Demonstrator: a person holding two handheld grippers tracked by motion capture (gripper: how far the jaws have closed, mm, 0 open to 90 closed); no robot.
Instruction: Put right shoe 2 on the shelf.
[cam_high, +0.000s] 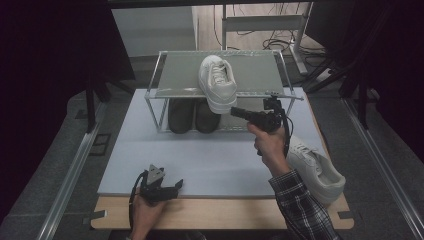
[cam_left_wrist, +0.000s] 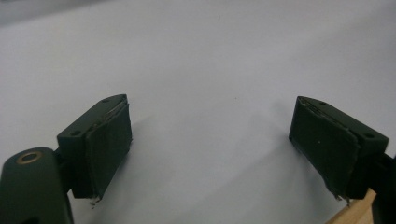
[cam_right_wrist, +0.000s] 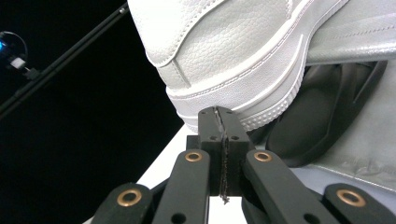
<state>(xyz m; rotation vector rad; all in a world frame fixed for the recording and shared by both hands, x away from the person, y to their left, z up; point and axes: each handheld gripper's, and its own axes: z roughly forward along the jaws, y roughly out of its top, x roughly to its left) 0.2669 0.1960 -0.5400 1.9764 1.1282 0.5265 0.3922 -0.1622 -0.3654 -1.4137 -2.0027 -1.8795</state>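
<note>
Near the centre of the high view, the right gripper has its jaws pressed together with nothing between them, tips just beside the heel of the white sneaker that lies on the top shelf of the metal rack, overhanging its front edge. At lower left, the left gripper rests over the pale mat, jaws spread wide and empty. A second white sneaker sits at right.

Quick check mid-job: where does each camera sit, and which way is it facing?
High view: above the near edge, facing forward-down on the rack; both forearms, left gripper, right gripper.
Left gripper view: on the open left gripper, facing the white mat.
Right gripper view: on the shut right gripper, facing the white shoe.
Shared: that shoe, high and right gripper views.
</note>
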